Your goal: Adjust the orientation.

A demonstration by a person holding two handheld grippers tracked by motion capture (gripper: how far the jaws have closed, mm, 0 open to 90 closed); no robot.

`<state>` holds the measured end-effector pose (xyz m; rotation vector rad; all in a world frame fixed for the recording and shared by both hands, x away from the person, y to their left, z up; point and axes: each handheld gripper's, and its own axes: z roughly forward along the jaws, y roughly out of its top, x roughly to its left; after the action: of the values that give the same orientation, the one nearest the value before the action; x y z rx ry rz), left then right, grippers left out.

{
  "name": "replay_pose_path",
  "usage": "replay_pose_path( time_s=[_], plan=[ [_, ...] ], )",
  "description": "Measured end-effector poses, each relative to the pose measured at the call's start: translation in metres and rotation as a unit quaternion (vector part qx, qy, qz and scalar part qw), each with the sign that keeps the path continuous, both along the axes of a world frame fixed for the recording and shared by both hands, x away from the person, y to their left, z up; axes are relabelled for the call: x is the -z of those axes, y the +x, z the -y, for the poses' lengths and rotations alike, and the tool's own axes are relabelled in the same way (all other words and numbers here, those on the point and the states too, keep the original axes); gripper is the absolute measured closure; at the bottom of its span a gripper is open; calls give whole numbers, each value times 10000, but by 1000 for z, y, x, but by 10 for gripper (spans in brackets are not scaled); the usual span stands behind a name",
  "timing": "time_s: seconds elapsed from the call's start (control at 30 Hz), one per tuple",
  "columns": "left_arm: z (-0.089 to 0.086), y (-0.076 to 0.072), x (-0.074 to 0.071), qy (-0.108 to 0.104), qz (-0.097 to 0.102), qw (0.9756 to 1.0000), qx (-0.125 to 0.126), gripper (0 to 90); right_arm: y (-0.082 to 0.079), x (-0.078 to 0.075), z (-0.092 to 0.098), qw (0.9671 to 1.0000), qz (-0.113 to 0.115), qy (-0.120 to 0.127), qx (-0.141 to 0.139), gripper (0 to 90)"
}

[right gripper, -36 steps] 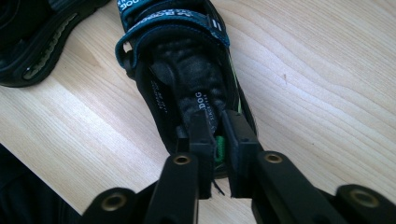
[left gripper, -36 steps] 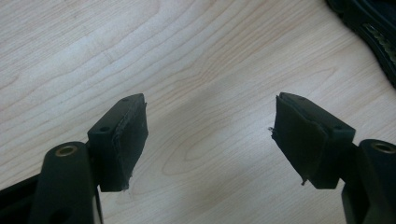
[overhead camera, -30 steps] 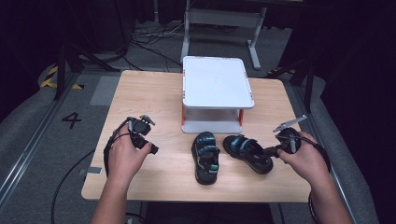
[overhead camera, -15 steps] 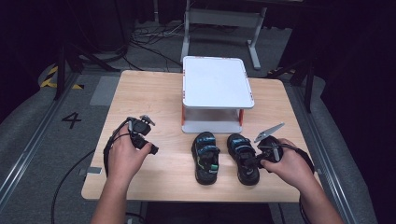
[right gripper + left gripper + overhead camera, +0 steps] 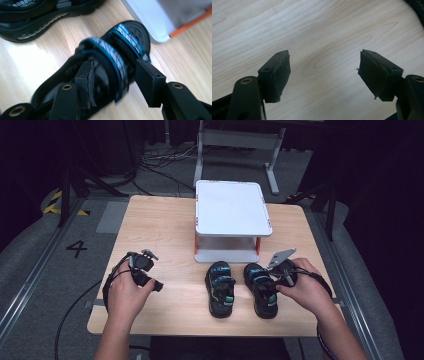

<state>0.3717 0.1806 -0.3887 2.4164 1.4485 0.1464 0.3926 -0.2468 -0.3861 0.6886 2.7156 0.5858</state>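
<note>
High view: right sandal [image 5: 262, 290] lies at the stand's [image 5: 232, 215] five o'clock, beside the left sandal [image 5: 221, 287]; the right gripper [image 5: 276, 281] sits on it.

Left gripper view: left gripper [image 5: 322, 72] gapes over bare table [image 5: 312, 30].

Right gripper view: jaws, just opening, straddle the strap [image 5: 110, 60], unclenched.

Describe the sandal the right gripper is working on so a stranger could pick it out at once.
Find the white two-level stand in the middle of the wooden table. Two dark sandals lie side by side in front of it. It is the right sandal, with the right gripper straddling its blue strap, jaws just opened; the left sandal lies untouched.
</note>
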Motion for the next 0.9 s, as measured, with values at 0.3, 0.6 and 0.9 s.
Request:
replay_pose_path(
  time_s=[0.3,0.6,0.9],
  plan=[
    [-10,-10,-1,5,24,9999,-147,257,9,-2,-16,9995,-82,40,-290,738],
    [-6,-6,-2,-21,32,10000,-73,257,10,12,-48,9974,165,521,-470,716],
    [3,11,-6,-49,-8,9999,99,245,3,0,-40,9962,71,854,-154,520]
  ],
)
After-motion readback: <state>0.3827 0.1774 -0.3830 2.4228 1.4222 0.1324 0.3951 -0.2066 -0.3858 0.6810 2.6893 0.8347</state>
